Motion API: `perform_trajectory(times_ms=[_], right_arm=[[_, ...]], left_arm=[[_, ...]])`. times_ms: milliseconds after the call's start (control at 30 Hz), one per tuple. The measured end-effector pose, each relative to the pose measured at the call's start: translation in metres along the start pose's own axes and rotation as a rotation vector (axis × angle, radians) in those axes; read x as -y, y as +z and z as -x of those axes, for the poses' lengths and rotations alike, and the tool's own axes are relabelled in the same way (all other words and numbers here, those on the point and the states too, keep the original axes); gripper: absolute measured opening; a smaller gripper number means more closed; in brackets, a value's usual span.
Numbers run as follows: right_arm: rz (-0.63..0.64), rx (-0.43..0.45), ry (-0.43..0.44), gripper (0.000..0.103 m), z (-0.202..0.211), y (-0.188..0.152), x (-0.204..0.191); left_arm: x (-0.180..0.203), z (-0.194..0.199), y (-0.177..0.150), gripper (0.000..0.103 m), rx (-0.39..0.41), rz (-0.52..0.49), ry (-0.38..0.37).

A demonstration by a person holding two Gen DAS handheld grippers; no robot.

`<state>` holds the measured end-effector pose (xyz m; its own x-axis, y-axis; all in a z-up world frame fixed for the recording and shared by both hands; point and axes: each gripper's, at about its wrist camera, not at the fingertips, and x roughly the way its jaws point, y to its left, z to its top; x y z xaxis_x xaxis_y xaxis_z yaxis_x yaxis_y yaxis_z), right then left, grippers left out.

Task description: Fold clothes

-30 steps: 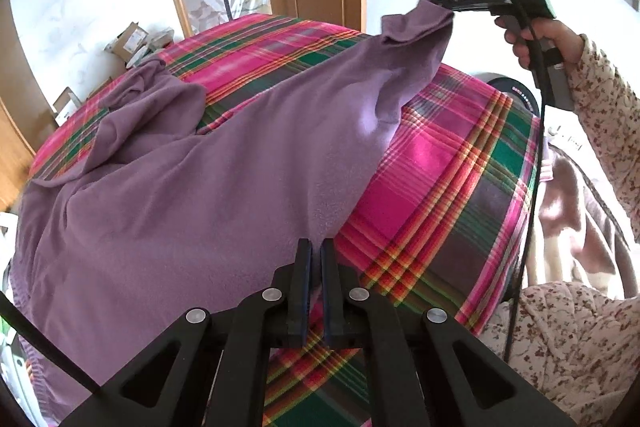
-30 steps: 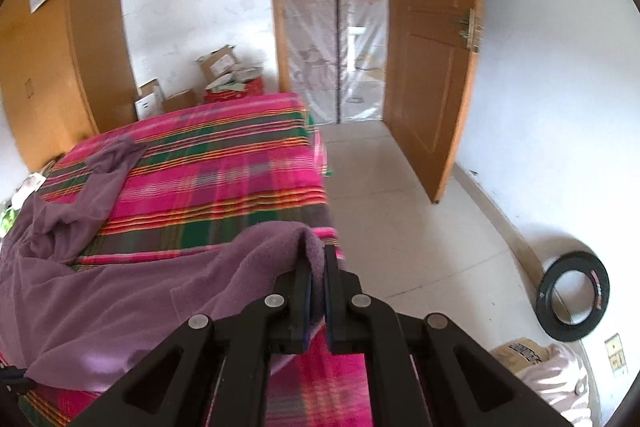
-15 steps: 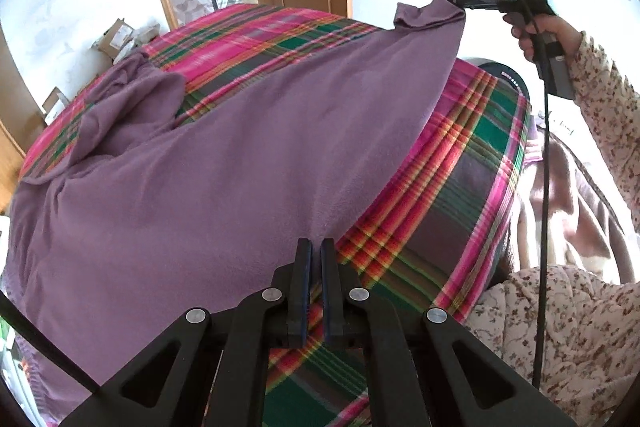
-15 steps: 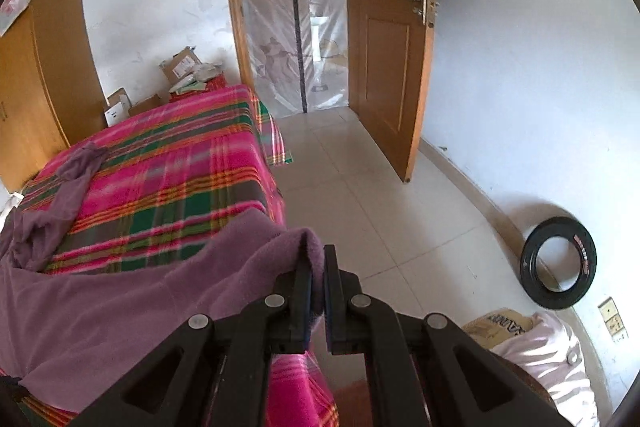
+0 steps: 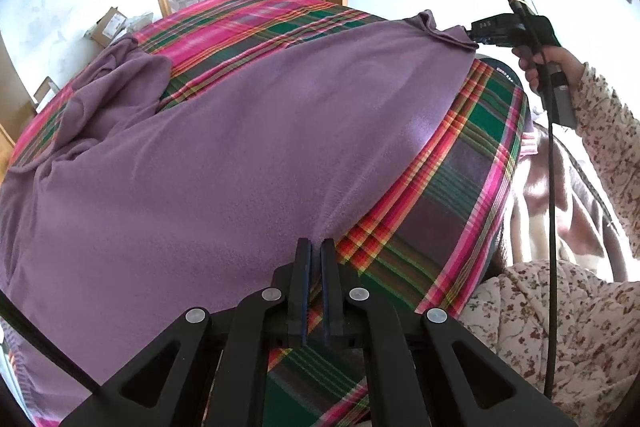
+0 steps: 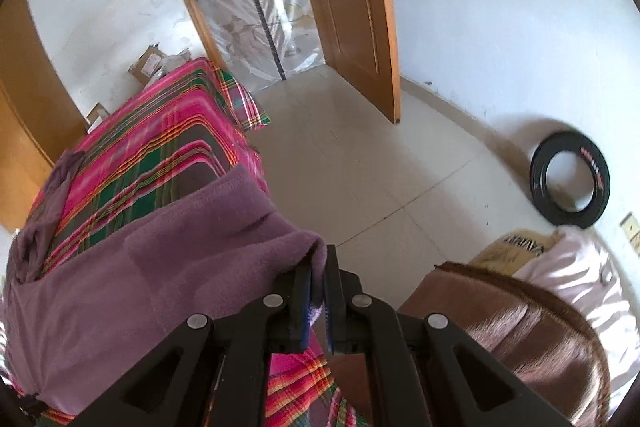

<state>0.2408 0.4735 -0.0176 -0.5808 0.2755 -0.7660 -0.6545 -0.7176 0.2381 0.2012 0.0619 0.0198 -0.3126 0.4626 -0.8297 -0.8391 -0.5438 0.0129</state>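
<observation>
I see the purple garment (image 5: 248, 155) spread across the plaid bed (image 5: 452, 195), its far sleeve bunched near the bed's far left side. My left hand-held gripper (image 5: 316, 251) sits low at the near edge of the bed, fingers pressed together on the garment's hem, which puckers where it enters the jaws. My right hand-held gripper (image 6: 318, 267) is raised off the bed's right edge, over the tiled floor (image 6: 360, 179), and is clamped on a corner of the same garment; the cloth runs taut from it back to the bed. In the left wrist view, the right hand (image 5: 548, 65) wraps the gripper's handle with the arm extended forward, the floral sleeve (image 5: 604, 131) angled up from the lower right, and a black cable (image 5: 551, 227) hanging down from the handle. A brown blanket (image 6: 520, 339) lies below the right gripper, and a black tyre (image 6: 570, 179) leans on the wall.
</observation>
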Motion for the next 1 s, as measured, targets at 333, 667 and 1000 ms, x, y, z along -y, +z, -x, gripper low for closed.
perform_trajectory(times_ms=[333,667,1000], right_arm=[[-0.116,-0.029,0.027,0.008,-0.002,-0.002,0.017],[-0.237,-0.027,0.036,0.014,0.002,0.002,0.028],[-0.308,-0.073,0.031,0.020,0.002,0.007,0.036]], left_arm=[[-0.004,0.002,0.000,0.008,0.008,0.034,-0.028],[-0.019,0.026,0.001,0.008,0.076,0.087,-0.067],[-0.047,0.041,0.003,0.008,0.134,0.138,-0.049]])
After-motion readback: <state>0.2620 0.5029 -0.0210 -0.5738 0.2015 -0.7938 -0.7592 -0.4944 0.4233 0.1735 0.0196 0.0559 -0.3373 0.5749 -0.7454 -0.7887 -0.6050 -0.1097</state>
